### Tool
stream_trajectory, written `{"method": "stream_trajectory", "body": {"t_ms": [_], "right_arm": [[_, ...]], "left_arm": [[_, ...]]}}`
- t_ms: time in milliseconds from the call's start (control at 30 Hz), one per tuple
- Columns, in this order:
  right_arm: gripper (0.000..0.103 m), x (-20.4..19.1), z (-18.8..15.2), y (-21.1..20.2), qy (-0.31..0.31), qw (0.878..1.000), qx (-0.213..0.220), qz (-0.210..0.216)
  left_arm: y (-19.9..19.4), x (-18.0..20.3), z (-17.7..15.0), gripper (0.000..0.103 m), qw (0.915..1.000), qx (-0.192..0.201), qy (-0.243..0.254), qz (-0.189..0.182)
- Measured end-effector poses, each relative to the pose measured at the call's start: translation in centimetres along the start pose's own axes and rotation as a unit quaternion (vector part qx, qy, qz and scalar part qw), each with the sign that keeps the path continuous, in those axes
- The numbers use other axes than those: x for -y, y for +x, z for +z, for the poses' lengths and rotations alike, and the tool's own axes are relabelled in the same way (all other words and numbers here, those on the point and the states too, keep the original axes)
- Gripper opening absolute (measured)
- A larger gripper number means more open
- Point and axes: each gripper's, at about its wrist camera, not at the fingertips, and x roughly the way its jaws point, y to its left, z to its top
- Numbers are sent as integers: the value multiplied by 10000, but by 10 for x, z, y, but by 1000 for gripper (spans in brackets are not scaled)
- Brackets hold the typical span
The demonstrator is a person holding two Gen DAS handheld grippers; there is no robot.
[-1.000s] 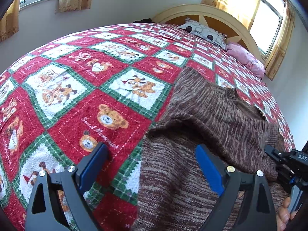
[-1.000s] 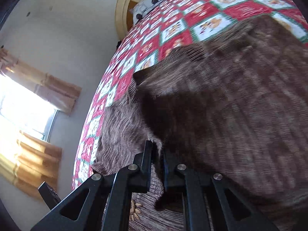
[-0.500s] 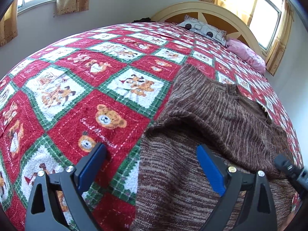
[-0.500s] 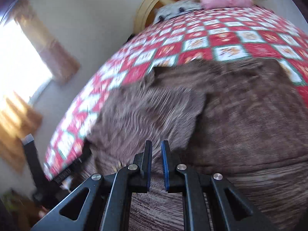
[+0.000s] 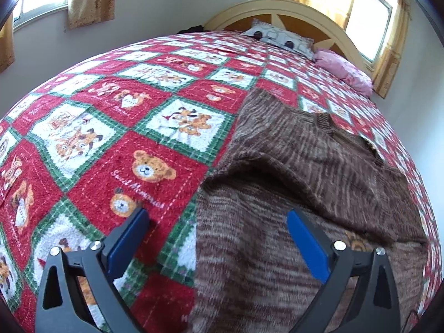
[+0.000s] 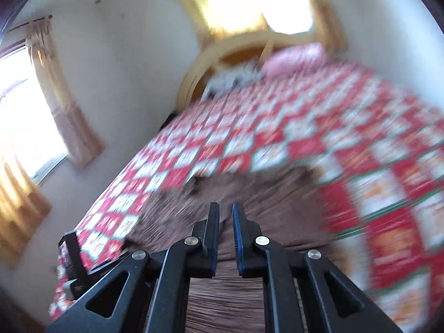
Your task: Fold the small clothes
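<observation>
The left wrist view sits low and close over the bed (image 5: 155,102), looking down its length past the brown sweater (image 5: 305,166) toward the headboard (image 5: 277,8). The right wrist view looks from higher and farther back, blurred, toward the same headboard (image 6: 222,50). Both share the sweater (image 6: 277,199), checkered bedspread and pillows.

One text can be read — the words "Sweet Memories", stitched in white cursive on a red square of the quilt (image 5: 144,191), just below a bear's head (image 5: 151,169) in the left wrist view. Nothing is readable in the blurred right wrist view.
</observation>
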Motion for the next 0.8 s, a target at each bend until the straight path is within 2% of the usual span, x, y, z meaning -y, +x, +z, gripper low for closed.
{"method": "stream_trajectory", "body": {"t_ms": [133, 200, 267, 300, 333, 400, 467, 500, 567, 667, 700, 767, 800], "right_arm": [[10, 34, 11, -91, 28, 9918, 967, -831], [10, 49, 15, -124, 165, 9869, 1374, -829], [10, 66, 15, -154, 443, 9839, 1678, -415], [10, 75, 13, -169, 695, 9799, 1868, 84], [10, 85, 12, -180, 982, 9726, 2024, 583], [10, 100, 10, -198, 1465, 9546, 2256, 1284], [10, 110, 13, -209, 1747, 9436, 2210, 1740], [10, 115, 16, -216, 1822, 9434, 2095, 1815], [10, 116, 21, -225, 1745, 9520, 1986, 1541], [10, 114, 20, -264, 1251, 9696, 1896, 908], [10, 110, 21, -282, 945, 9755, 1907, 559], [12, 101, 18, -316, 499, 9777, 2037, 54], [16, 98, 19, -333, 337, 9765, 2126, -122]], "left_arm": [[-20, -9, -10, 102, 9998, 83, 124, -136], [-31, -14, -12, 102, 9995, 113, 134, -278], [-49, -17, -12, 102, 9987, 311, 244, -337], [-60, -17, -11, 102, 9979, 456, 337, -312], [-68, -17, -10, 102, 9971, 572, 407, -293], [-89, -19, -6, 102, 9945, 834, 549, -307], [-110, -22, -1, 102, 9915, 1066, 693, -289], [-121, -23, 2, 102, 9898, 1173, 765, -254], [-139, -27, 8, 102, 9870, 1285, 926, -290], [-166, -33, 9, 102, 9804, 1332, 1405, -375], [-172, -35, 7, 102, 9783, 1372, 1518, -337], [-187, -41, -3, 102, 9731, 1413, 1803, -263], [-191, -44, -7, 103, 9721, 1393, 1869, -256]]}}
